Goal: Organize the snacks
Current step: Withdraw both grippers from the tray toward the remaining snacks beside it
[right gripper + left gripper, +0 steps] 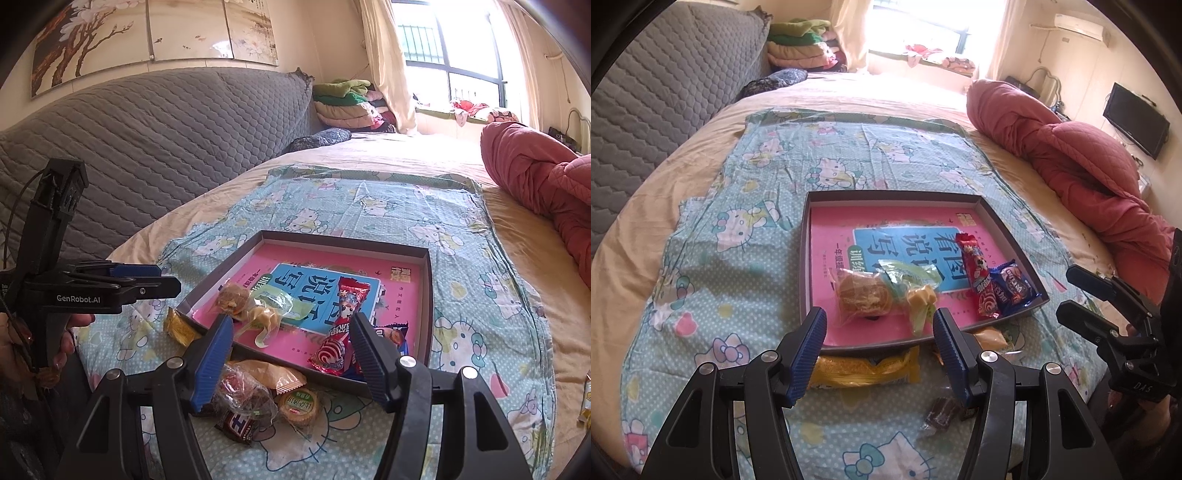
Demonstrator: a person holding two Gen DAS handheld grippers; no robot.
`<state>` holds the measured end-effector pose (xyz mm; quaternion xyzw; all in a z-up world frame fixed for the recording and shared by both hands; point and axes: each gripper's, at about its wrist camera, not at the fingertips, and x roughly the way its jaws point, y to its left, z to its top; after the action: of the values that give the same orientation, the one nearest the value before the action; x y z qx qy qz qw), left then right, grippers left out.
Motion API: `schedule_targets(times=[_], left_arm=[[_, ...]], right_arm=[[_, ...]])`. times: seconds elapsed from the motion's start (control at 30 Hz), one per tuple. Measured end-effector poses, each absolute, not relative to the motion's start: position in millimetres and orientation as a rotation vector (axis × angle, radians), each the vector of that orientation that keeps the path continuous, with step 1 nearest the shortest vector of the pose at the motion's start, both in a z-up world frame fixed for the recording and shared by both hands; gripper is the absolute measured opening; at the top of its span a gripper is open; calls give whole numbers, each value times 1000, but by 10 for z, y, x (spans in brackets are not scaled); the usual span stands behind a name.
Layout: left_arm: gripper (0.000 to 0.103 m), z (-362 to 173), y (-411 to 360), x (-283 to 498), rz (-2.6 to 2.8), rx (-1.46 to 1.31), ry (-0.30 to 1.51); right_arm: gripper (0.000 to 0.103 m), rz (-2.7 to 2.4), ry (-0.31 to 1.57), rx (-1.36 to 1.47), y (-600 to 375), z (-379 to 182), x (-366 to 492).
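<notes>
A dark shallow tray (894,195) (347,240) lined with a pink book lies on the patterned cloth. In it are a wrapped round cake (862,295) (232,297), a green-and-yellow wrapped snack (912,291) (273,314), a red packet (979,280) (341,328) and a blue packet (1014,288) (395,334). My left gripper (881,321) (170,280) hovers open over the tray's near edge, with nothing held. My right gripper (291,328) (1067,291) is open too, above the near right corner, with nothing gripped.
Loose snacks lie in front of the tray: a yellow packet (864,369) (179,326), an orange packet (273,373), a round biscuit (299,404), a dark chocolate (940,410) (238,426). A red quilt (1071,147) lies on the right, and a grey headboard (147,140) stands on the left.
</notes>
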<state>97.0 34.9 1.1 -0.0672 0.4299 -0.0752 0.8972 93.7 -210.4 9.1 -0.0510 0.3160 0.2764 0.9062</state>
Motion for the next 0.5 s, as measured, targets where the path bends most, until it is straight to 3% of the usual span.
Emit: schedule_targets(times=[0.5], left_arm=[[62, -243, 456, 753, -161, -191, 989]], right_arm=[[65, 587, 672, -152, -1966, 39, 799]])
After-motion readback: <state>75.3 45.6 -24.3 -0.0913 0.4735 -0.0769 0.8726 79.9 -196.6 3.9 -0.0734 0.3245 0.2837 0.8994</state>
